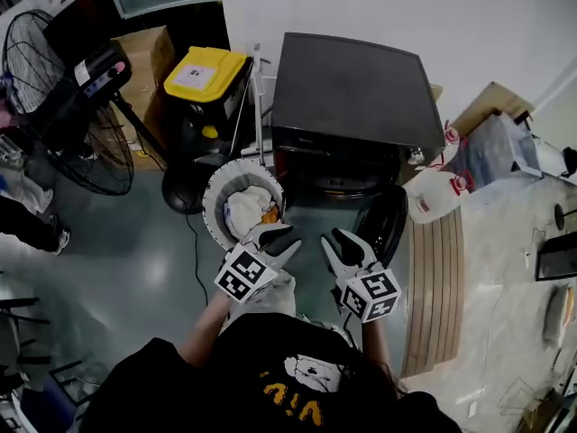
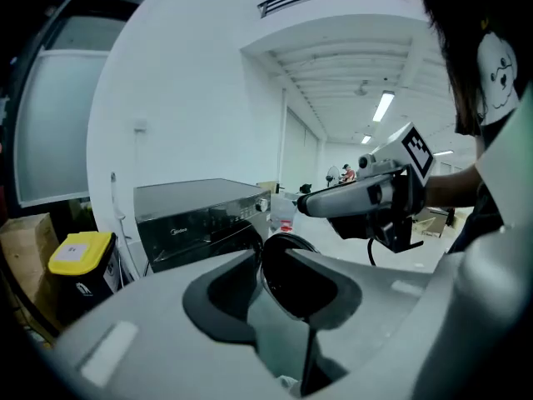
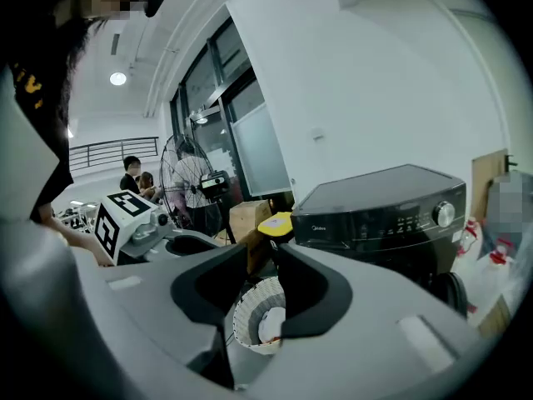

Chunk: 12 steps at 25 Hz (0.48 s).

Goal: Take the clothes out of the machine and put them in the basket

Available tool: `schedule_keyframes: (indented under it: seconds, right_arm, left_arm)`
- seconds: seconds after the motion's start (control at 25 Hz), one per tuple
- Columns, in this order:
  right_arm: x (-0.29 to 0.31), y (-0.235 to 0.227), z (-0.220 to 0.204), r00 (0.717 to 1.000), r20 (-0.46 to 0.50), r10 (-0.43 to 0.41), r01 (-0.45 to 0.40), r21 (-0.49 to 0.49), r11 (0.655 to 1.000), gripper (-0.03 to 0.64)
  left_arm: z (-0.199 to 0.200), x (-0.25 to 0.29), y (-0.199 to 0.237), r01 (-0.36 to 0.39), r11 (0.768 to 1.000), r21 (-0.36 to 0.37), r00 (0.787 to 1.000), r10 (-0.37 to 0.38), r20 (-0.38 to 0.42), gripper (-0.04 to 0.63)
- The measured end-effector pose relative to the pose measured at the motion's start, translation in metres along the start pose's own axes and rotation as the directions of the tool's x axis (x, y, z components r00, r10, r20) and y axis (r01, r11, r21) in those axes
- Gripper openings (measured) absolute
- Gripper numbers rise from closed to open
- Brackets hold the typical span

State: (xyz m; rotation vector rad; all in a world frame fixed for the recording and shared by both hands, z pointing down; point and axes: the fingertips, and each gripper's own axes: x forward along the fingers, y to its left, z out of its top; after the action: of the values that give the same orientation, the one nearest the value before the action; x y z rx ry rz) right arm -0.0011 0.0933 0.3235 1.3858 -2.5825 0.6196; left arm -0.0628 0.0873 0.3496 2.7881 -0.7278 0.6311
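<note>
The black washing machine (image 1: 347,88) stands against the white wall, and its round door (image 1: 383,224) hangs open at its front right corner. Well to the machine's left is a large standing fan (image 1: 63,106). Between the fan and the machine, near the machine's left side, sits a dark bin (image 1: 206,75) with a yellow lid. The white perforated basket (image 1: 214,207) stands on the floor just beside the machine's front left corner. The clothes (image 1: 248,210), a pale bundle with a bit of orange, lie inside it.

In front of the machine, both tongs are held up side by side and apart. The left tongs (image 1: 273,237) hang over the near rim of the basket, their jaws parted with nothing gripped. The right tongs (image 1: 343,242), before the machine's opening, stand partly open, the gap narrow and empty, with the basket showing through it.
</note>
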Motion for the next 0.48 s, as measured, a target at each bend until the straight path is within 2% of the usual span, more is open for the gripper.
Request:
schedule_keyframes:
  seconds: [0.24,0.48]
  right_arm:
    - [-0.053,0.024,-0.01,0.999,0.052,-0.014,0.015,-0.013,1.0,0.118]
    - [-0.091,0.054,-0.014,0.995,0.099,-0.005,0.012,-0.072,0.997,0.041]
  left_arm:
    - [0.006,-0.034,-0.068,-0.021,0.999,-0.032,0.998,0.023,0.059,0.113]
    - [-0.001,-0.066,-0.106,-0.058,0.998,-0.015,0.996,0.059,0.074,0.113]
